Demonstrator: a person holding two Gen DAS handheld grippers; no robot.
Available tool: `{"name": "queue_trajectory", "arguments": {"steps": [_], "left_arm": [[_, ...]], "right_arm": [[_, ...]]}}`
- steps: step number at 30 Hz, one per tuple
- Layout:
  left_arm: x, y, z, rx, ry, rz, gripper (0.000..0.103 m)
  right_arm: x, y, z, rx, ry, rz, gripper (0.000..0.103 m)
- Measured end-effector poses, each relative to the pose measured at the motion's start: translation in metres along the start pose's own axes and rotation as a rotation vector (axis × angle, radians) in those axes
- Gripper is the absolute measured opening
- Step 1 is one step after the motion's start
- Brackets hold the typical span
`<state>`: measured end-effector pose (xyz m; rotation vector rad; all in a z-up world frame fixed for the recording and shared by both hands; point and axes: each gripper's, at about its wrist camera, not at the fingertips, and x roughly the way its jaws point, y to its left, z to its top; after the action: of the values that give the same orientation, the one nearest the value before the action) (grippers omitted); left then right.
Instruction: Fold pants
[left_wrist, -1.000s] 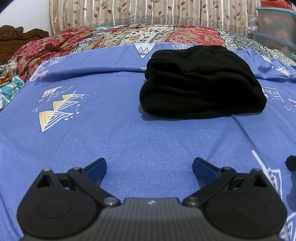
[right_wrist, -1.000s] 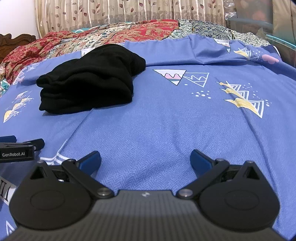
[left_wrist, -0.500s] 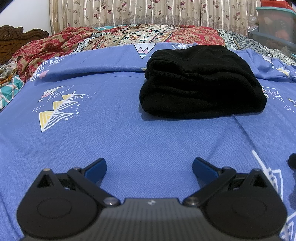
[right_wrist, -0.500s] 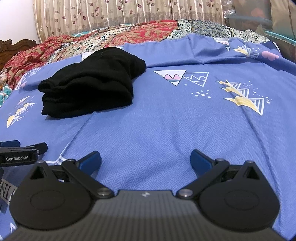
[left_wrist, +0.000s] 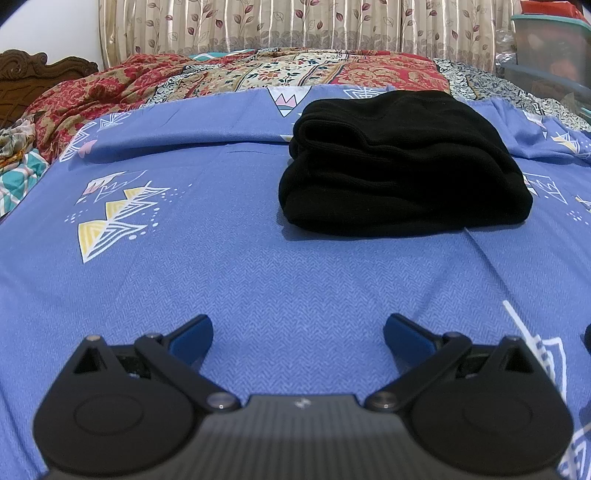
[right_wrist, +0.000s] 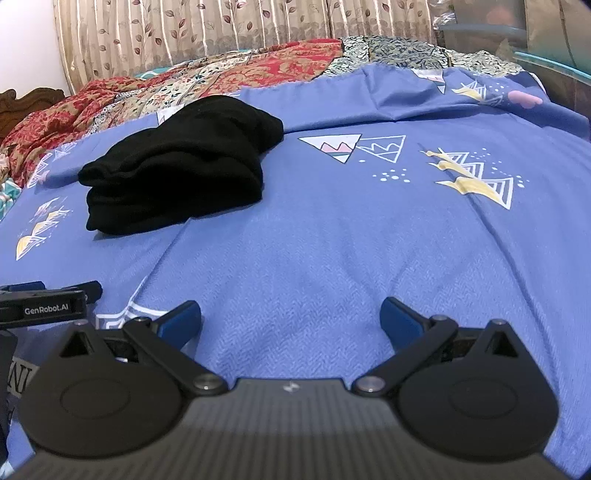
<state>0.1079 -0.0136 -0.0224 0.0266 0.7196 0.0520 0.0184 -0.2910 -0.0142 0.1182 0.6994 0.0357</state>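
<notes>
Two claws, left gripper (left_wrist: 297, 334) and right gripper (right_wrist: 290, 319), both spread wide, empty, low over the blue bedsheet (left_wrist: 258, 273). Black pants (left_wrist: 402, 162) lie folded ahead, well apart. Judged soft, thick, light, floppy; I'd pinch a stacked edge through all layers.

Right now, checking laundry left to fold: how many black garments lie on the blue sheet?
1: the folded black pants lie in a stack on the blue sheet, ahead of both open claws. Nothing else black shows.
</notes>
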Motion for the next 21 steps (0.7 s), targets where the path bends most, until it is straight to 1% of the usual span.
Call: {"name": "queue_trajectory", "arguments": {"steps": [4,7,9,12,14,18,21], "left_arm": [[0.0,-0.001,0.0,0.002,-0.001,0.003,0.103],[0.0,0.0,-0.001,-0.008,-0.001,-0.005,0.103],[0.001,-0.002,-0.001,-0.009,-0.001,0.003,0.103],[-0.001,-0.006,-0.001,0.004,-0.002,0.021,0.103],[-0.003,-0.001,0.0,-0.02,0.023,-0.006,0.103],[-0.023,0.007,-0.001,-0.042,0.119,-0.086,0.103],[-0.042,0.011,-0.011,-0.04,0.174,-0.14,0.103]], "right_arm": [[-0.007,0.006,-0.002,0.015,0.02,-0.019,0.103],[-0.018,0.011,-0.008,0.022,0.044,-0.011,0.103],[-0.026,0.013,-0.012,0.051,0.069,0.007,0.103],[-0.036,0.015,-0.014,0.108,0.113,0.068,0.103],[-0.042,0.017,-0.015,0.127,0.141,0.1,0.103],[-0.049,0.019,-0.013,0.179,0.185,0.139,0.103],[-0.053,0.023,-0.012,0.214,0.216,0.142,0.103]]}}
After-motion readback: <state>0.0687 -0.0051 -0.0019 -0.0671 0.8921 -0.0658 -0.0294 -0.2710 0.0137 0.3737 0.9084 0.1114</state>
